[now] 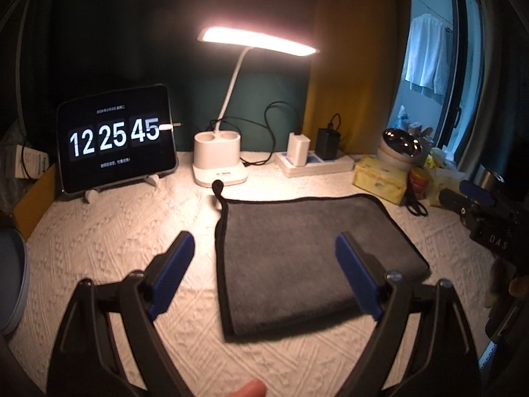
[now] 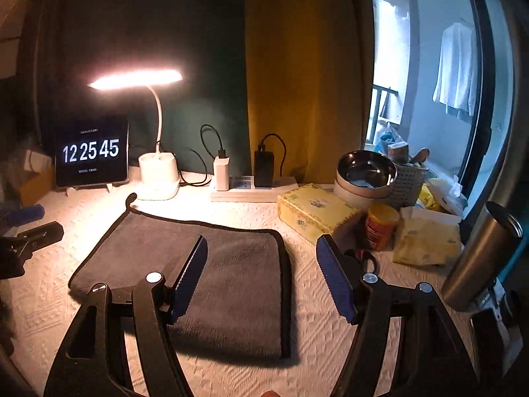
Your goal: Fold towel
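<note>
While the left gripper and right gripper hover wide open and empty, each should pinch a near corner of the grey towel evenly

A lit white gooseneck desk lamp glows over the cream textured tablecloth, backed by a dark green wall, mustard-yellow curtain and daylit window.
</note>
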The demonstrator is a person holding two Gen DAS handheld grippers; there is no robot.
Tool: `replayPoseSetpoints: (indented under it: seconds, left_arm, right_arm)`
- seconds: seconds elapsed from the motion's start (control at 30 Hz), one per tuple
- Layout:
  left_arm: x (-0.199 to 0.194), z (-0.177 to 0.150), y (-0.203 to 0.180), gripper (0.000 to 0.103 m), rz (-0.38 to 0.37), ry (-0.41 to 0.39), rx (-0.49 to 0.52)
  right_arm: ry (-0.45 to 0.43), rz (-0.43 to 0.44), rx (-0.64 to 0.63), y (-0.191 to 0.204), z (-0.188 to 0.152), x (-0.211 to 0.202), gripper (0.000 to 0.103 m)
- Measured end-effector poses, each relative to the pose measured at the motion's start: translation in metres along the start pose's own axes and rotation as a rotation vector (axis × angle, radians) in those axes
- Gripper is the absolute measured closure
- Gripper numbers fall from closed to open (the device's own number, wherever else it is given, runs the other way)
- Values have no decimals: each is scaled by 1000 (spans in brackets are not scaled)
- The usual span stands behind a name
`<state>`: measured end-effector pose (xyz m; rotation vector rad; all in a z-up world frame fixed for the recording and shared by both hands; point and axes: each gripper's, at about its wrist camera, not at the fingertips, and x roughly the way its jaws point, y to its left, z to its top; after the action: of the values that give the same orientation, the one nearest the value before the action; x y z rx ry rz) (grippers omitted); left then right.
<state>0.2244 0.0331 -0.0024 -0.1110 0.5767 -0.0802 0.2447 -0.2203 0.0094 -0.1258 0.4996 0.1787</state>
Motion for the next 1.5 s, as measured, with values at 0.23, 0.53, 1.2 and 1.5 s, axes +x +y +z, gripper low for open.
replayPoseSetpoints:
  seconds: [0.23, 0.53, 1.2, 1.5]
  left_arm:
    - [-23, -19, -3, 15, 18, -16, -14]
    - [-55, -43, -1, 15, 45, -70, -18]
    - [-114, -91, -23, 15, 67, -234, 25]
    - [-159, -105, -16, 7, 65, -357, 17]
  right_arm:
    - [-14, -3, 6, -3, -12, -24, 31]
    - [-30, 5, -23, 7, -33, -51, 31]
    - [-159, 7, 26, 30, -86, -124, 31]
    - [-233, -47, 15, 37, -105, -155, 31]
